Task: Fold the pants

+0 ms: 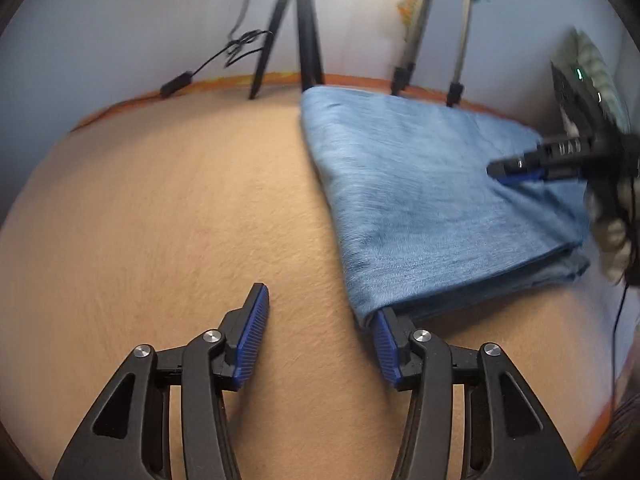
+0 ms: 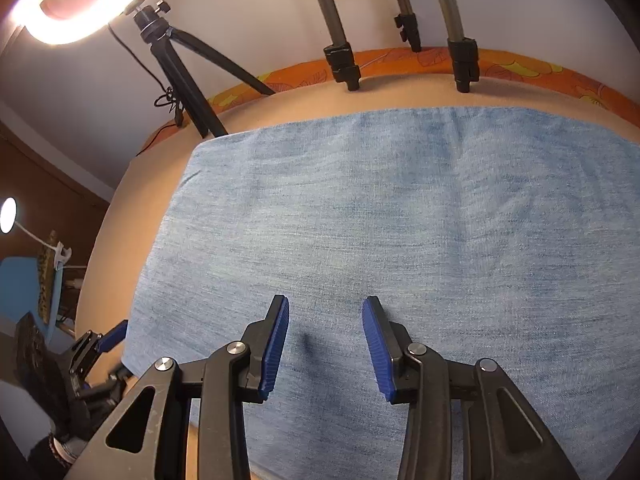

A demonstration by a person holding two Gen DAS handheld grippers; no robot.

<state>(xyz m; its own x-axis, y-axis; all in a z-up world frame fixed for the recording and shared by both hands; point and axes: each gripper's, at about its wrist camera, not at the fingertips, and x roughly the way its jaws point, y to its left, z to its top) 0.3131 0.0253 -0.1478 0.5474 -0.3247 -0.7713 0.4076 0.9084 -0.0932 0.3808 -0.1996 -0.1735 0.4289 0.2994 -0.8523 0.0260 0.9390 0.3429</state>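
Several layers of blue denim make up the pants (image 1: 420,200), which lie folded into a broad slab on a tan bed (image 1: 160,220), toward its right side and close under two tripods (image 1: 296,28) at the wall. At the near corner the stacked edges show, a sign the cloth is already doubled at least once.

The left gripper (image 1: 320,316) hangs over bare bed just beside that corner, jaws parted and empty; its right finger (image 1: 386,344) sits at the corner's edge, seemingly tucked just under the cloth, though contact cannot be confirmed. The right gripper (image 2: 326,340) hovers above the middle of the pants, jaws likewise apart, nothing between the pads. Seen from the left, its tip appears low against the fabric, but motion blur leaves that uncertain.

Denim like this should prove soft and limp yet fairly heavy and grippy; it will sag and drag rather than slide, and it is not fragile. A pinch in the flat middle would likely catch only the top layer. The better hold looks to be at the edges and corners, taking all layers at once, one gripper per corner, so the slab lifts evenly.
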